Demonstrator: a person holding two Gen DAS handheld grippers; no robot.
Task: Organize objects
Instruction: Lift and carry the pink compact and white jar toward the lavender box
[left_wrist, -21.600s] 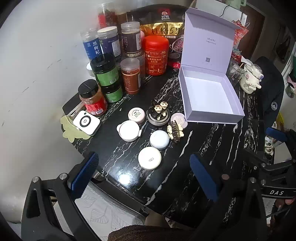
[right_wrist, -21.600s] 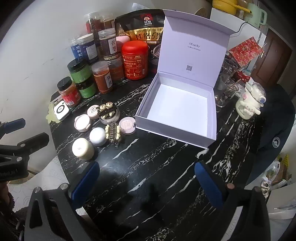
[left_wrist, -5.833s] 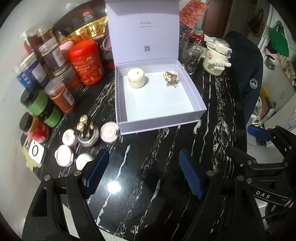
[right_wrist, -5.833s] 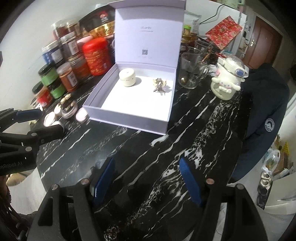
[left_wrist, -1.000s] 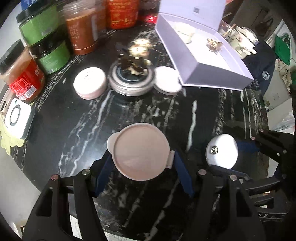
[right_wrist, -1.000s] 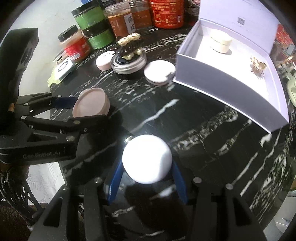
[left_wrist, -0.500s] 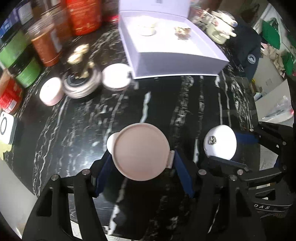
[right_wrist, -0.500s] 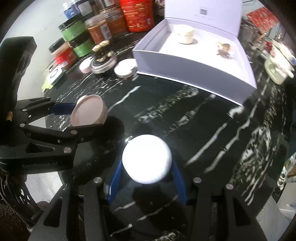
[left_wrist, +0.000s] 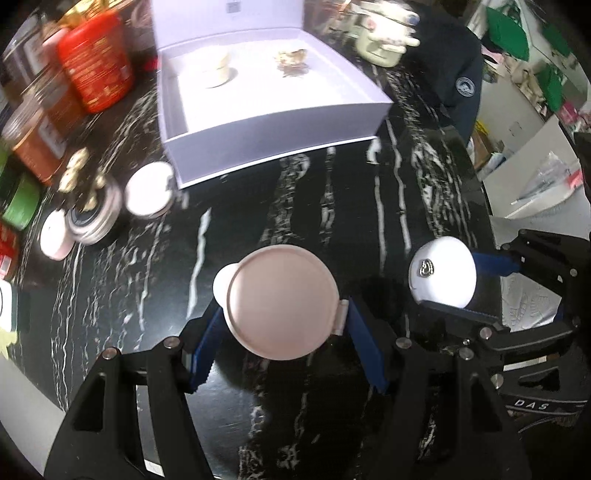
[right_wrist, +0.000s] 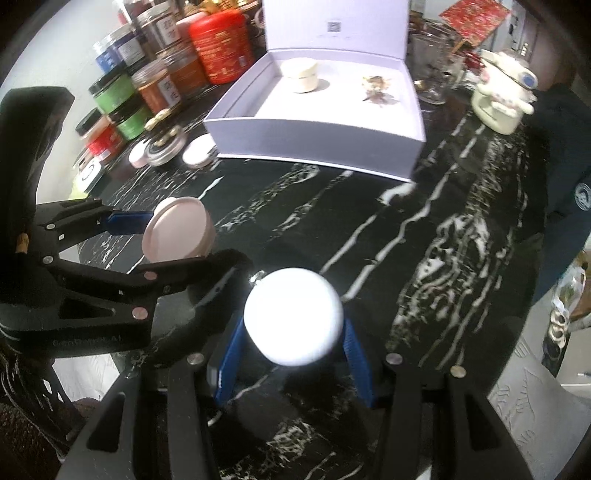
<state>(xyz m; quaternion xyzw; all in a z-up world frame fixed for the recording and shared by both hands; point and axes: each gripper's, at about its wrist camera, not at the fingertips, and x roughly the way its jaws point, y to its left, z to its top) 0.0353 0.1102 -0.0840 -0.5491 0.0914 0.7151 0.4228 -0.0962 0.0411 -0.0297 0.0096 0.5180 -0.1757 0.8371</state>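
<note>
Far left on the tabletop (left_wrist: 280, 206), three round cases (left_wrist: 149, 189) still wait. My left gripper (left_wrist: 282, 332) pinches a pink compact (left_wrist: 282, 301), my right gripper (right_wrist: 293, 350) a white case (right_wrist: 293, 315). The far box (right_wrist: 321, 140) holds two items.

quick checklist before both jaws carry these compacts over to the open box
1. Left gripper jaws clamped on the pink compact: ok.
2. Right gripper jaws clamped on the white compact: ok.
3. Lavender box lid up: ok.
4. Free floor in the box beside the cream jar and hair clip: ok.
5. Bare table along the way: ok.
6. Grip firmness: cannot tell.
</note>
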